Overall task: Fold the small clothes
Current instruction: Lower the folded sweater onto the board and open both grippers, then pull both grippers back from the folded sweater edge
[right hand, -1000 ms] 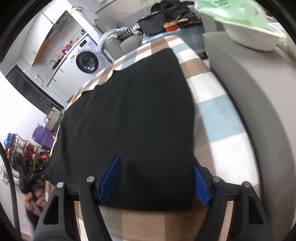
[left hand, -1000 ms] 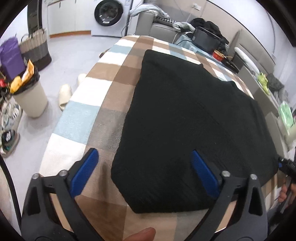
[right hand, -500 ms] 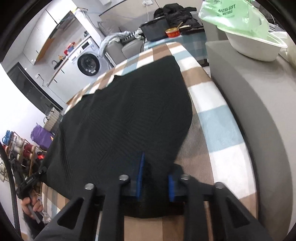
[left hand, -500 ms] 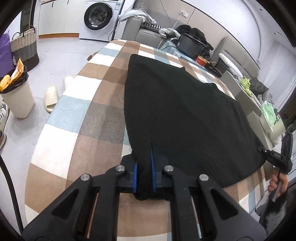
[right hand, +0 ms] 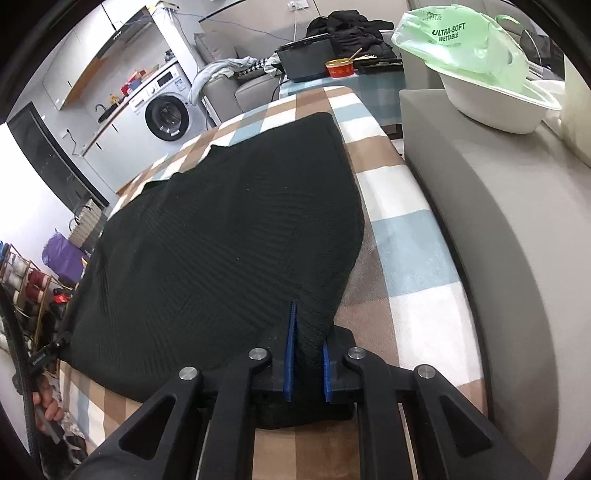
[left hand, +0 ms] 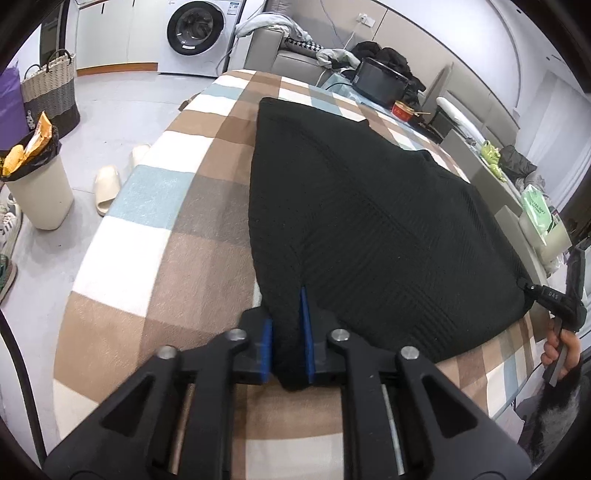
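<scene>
Garment [left hand: 369,221] on checked cloth [left hand: 155,236]

Both tools, open a second ago, are now closed. The left tool [left hand: 288,339] pinches the near left corner of the black sweater [left hand: 369,229]; the right tool [right hand: 306,362] pinches the near right corner, and both corners bunch between the blue pads.

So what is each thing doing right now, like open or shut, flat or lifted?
Left gripper: shut on the black sweater's near corner.
Right gripper: shut on the sweater's other near corner.
Black sweater: spread flat on the checked blanket, pinched corners bunched up.
Washing machine: door shut.
Trash bin: no lid, filled to the top.
Slippers: lying on the floor.
</scene>
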A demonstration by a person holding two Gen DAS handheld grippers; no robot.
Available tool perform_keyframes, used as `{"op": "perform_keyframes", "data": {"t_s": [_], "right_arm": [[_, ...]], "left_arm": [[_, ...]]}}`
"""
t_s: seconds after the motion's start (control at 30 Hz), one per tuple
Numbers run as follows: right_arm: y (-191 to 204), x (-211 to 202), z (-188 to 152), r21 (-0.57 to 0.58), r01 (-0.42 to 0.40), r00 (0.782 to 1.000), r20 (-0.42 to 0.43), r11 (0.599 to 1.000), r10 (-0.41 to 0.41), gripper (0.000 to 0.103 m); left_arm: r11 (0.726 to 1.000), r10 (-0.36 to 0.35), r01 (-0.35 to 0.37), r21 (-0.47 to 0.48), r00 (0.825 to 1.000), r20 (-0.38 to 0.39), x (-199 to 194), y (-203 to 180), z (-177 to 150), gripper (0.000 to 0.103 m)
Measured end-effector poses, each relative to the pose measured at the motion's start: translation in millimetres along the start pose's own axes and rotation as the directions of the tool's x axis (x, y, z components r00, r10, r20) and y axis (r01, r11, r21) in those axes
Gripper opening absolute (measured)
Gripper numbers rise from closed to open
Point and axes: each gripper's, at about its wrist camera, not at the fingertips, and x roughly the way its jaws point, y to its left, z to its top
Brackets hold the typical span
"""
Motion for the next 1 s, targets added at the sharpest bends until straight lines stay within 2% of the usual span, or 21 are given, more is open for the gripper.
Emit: {"op": "perform_keyframes", "data": {"t_s": [0.07,0.2,0.3,0.43,0.5,0.57,0.63,0.73,0.8,0.83,0.87,0.93,0.97,1.0], "right_arm": [[-4,0,0,0.018,-0.010,1.000,-0.021,1.000,0.010,0.015],[-10,-5,-3,0.074,-0.060,0.998,-0.026,0.995,0.062,0.021],[-14,-8,-3,0.122,-0.144,0.990,0.003,0.982,0.144,0.023],[-4,-16,1,0.082,-0.174,0.984,0.055,0.981,0.170,0.023],[-4,-16,-4,0.065,-0.156,0.987,0.061,0.986,0.152,0.023],[-7,-10,-10,0.053,-0.125,0.992,0.037,0.991,0.123,0.016],[-11,-7,-11,0.040,-0.109,0.994,0.023,0.993,0.108,0.007],[-21,-16,-6,0.081,-0.226,0.973,0.074,0.971,0.221,0.007],[-24,-19,-4,0.094,-0.263,0.963,0.078,0.960,0.257,0.007],[-24,-19,-4,0.096,-0.262,0.964,0.079,0.960,0.255,0.007],[-24,-16,-6,0.092,-0.224,0.974,0.065,0.970,0.219,0.007],[-23,-9,-11,0.078,-0.127,0.992,0.025,0.989,0.125,0.017],[-21,-8,-15,0.065,-0.109,0.994,0.010,0.992,0.108,0.019],[-17,-9,-19,0.039,-0.124,0.992,0.011,0.992,0.124,0.023]], "left_arm": [[0.999,0.036,-0.036,0.001,0.999,-0.007,-4,2,0,0.023],[0.999,0.046,-0.046,-0.005,0.999,0.007,-15,4,5,0.026],[0.999,0.043,-0.043,-0.013,0.999,0.024,-20,3,11,0.030],[0.998,0.063,-0.063,-0.002,0.997,0.032,-23,-7,17,0.048],[0.998,0.062,-0.062,0.005,0.997,0.037,-27,-11,17,0.051],[0.999,0.054,-0.055,0.003,0.998,0.040,-30,-15,16,0.060],[0.999,0.051,-0.051,0.000,0.998,0.040,-32,-18,16,0.062],[1.000,0.032,-0.032,-0.001,0.999,0.031,-34,-24,17,0.062],[1.000,0.020,-0.021,0.013,0.999,0.035,-35,-32,17,0.064],[1.000,0.016,-0.016,0.025,0.999,0.037,-35,-37,16,0.067],[0.999,0.014,-0.015,0.035,0.999,0.037,-33,-42,16,0.070],[0.999,0.013,-0.014,0.041,1.000,0.021,-27,-49,14,0.072],[0.999,0.010,-0.011,0.042,1.000,0.008,-22,-53,13,0.072],[0.999,0.006,-0.006,0.043,1.000,-0.004,-19,-58,12,0.073]]}}
